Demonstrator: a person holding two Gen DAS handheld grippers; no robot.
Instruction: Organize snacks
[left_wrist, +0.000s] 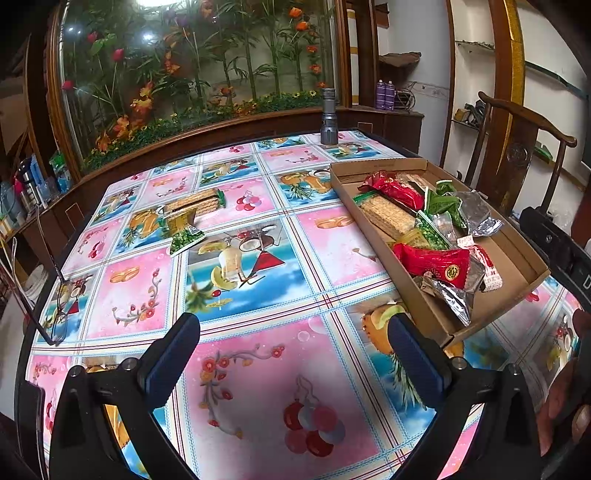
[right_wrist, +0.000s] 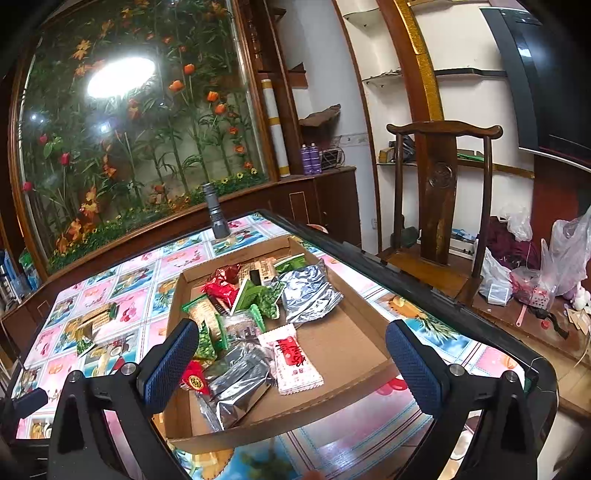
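1. The left claw (left_wrist: 293, 354) is hanging released over the worktop (left_wrist: 258, 387) at the bottom of the left wrist frame, its two blue-padded fingers spread wide with nothing between them.
2. The right claw (right_wrist: 291, 363) is likewise standing released at the bottom of the right wrist frame, fingers wide apart and grasping nothing, hovering above the near end of the cardboard tray (right_wrist: 351, 350).
3. The cardboard tray (left_wrist: 517, 266) is lying on the right side of the left wrist frame, holding a jumble of snacks: red packets (left_wrist: 432, 264), silver foil packets (right_wrist: 310, 291), green packets (left_wrist: 443, 199), a wafer pack (left_wrist: 388, 216) and a white-and-red wrapper (right_wrist: 295, 360).
4. Two snacks are sitting outside the tray on the worktop, in the centre-left of the left wrist frame: a wafer pack with a green end (left_wrist: 199, 205) and, just in front of it, a small green pea packet (left_wrist: 186, 240).
5. A grey flashlight (left_wrist: 328, 116) is standing upright at the far edge of the worktop.
6. A pair of glasses (left_wrist: 55, 295) is resting at the left edge.
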